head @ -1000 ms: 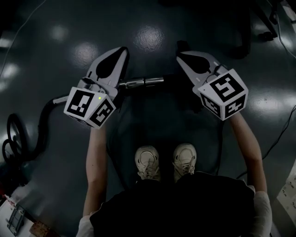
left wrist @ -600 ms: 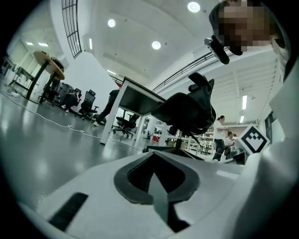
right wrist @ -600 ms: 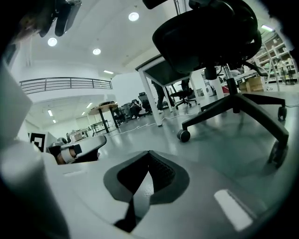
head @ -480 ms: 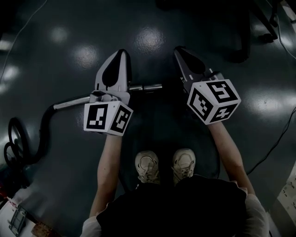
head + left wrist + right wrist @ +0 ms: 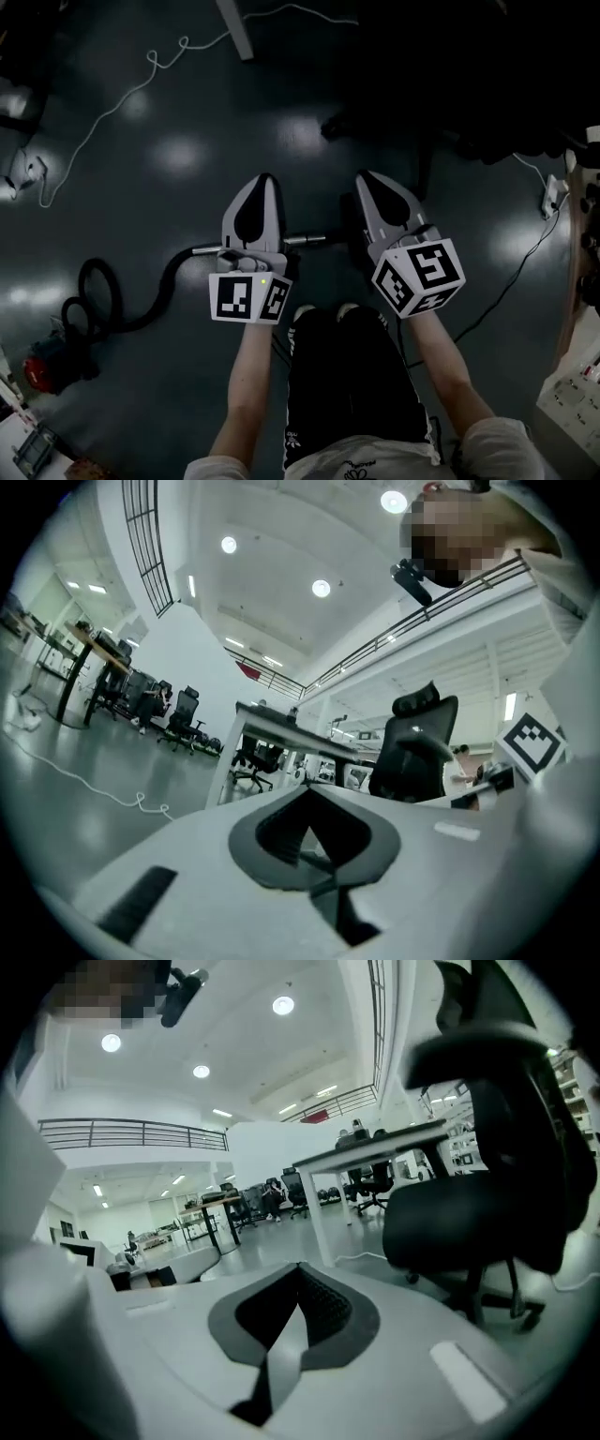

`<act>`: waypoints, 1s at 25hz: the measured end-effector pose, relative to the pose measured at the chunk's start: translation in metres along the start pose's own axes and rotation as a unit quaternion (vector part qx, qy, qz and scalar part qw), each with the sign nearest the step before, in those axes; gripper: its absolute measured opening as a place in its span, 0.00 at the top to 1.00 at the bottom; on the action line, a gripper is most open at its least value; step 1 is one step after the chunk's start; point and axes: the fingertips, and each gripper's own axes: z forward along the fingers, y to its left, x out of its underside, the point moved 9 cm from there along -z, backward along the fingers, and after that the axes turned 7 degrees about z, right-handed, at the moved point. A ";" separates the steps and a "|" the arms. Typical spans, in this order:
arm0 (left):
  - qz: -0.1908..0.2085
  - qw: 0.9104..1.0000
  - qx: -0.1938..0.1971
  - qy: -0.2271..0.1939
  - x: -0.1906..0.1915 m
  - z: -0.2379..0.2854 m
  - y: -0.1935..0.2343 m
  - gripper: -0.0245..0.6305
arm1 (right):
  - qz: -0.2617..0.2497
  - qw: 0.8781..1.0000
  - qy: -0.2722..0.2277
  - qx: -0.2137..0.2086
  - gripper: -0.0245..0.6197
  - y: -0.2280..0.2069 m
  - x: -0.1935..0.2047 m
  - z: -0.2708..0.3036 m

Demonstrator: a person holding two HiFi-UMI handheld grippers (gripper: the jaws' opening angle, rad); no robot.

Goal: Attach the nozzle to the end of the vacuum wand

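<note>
Both of my grippers are empty. My left gripper [image 5: 265, 181] has its jaws pressed together with nothing between them. My right gripper [image 5: 367, 178] is the same. Each gripper's own view looks out level across the room over closed jaws, so I am holding them up in front of me, well above the wand.

The silver metal vacuum wand [image 5: 305, 241] appears to lie on the dark glossy floor [image 5: 187, 150], running left to right below my left gripper, which covers its middle from the head view. Its right end runs into shadow just under my right gripper. I cannot make out a nozzle there, fitted or loose; that patch is too dark to read.

Off the wand's left end a black ribbed hose [image 5: 164, 292] curls away to a red vacuum body [image 5: 42, 366]. Beyond the wand a white cable [image 5: 103, 111] trails over the floor, well apart from it.

As I judge it, the joining step is not in hand right now: nothing is gripped, and neither gripper touches the wand. Either the nozzle is already on, or I have yet to pick up both parts.

Next I would lower both grippers and look at the wand's right end. If it is bare, one gripper must clamp the wand near that end to steady it. The other must bring the nozzle's socket square onto the tube and push along the tube's line.
</note>
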 end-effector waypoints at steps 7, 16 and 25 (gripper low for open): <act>0.016 0.999 -0.033 0.023 -0.360 -0.018 -0.080 0.96 | -0.006 1.000 0.010 0.005 0.95 0.154 -0.304 -0.124; 0.048 0.999 -0.002 -0.015 -0.468 -0.064 -0.140 0.96 | 0.001 0.999 -0.033 -0.040 0.95 0.213 -0.364 -0.209; 0.081 0.996 0.025 -0.025 -0.477 -0.069 -0.167 0.96 | -0.022 0.998 -0.051 -0.044 0.95 0.224 -0.368 -0.232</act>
